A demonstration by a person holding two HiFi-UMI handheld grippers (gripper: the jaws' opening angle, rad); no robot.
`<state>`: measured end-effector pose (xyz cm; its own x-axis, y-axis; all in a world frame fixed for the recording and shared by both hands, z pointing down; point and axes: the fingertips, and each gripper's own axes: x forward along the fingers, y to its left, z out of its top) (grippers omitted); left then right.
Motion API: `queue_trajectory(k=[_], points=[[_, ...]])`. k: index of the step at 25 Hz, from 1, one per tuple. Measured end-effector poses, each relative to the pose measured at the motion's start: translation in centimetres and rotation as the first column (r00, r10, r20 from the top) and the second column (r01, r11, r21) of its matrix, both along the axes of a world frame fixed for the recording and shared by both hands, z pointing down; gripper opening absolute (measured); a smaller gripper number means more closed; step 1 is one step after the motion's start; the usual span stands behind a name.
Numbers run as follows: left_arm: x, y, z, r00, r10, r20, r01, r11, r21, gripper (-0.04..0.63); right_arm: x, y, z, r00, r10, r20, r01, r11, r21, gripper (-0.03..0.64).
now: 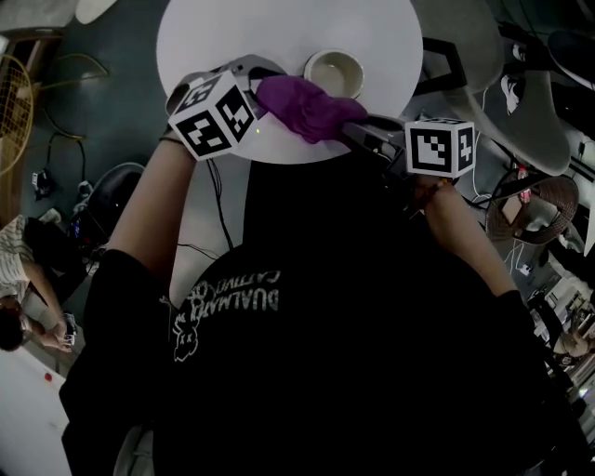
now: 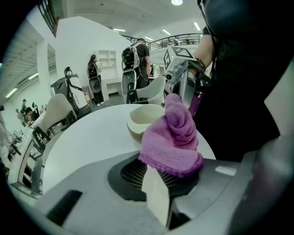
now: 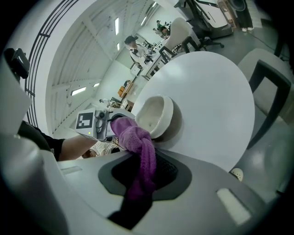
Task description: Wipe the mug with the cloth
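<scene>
A cream mug (image 1: pixel 333 72) stands upright on the round white table (image 1: pixel 223 28), near its front edge. Just in front of the mug, a purple cloth (image 1: pixel 311 107) is stretched between both grippers. My left gripper (image 1: pixel 256 88) is shut on the cloth's left end, which bunches over its jaws in the left gripper view (image 2: pixel 172 137) and hides part of the mug (image 2: pixel 143 120). My right gripper (image 1: pixel 358 130) is shut on the other end; in the right gripper view the cloth (image 3: pixel 138 147) runs twisted down into its jaws, with the mug (image 3: pixel 156 114) close behind.
White chairs (image 3: pixel 271 96) ring the table. Cables (image 1: pixel 65 149) lie on the dark floor at the left. A seated person (image 1: pixel 23 279) is at the left edge, and other people stand far off (image 2: pixel 138 59) across the room.
</scene>
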<state>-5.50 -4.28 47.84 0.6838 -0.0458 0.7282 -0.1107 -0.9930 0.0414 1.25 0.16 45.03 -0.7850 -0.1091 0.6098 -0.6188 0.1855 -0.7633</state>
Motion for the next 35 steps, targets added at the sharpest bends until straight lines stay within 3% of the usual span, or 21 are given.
queue_trajectory(k=[17, 35], points=[[-0.2, 0.5, 0.0, 0.998, 0.060, 0.032, -0.059, 0.998, -0.018, 0.058, 3.3, -2.0, 0.4, 0.992, -0.067, -0.106, 0.073, 0.996, 0.052, 0.074], [-0.1, 0.7, 0.0, 0.994, 0.102, 0.049, -0.101, 0.995, -0.021, 0.060, 5.9, -4.9, 0.6, 0.983, 0.035, -0.182, -0.020, 0.996, 0.082, 0.074]])
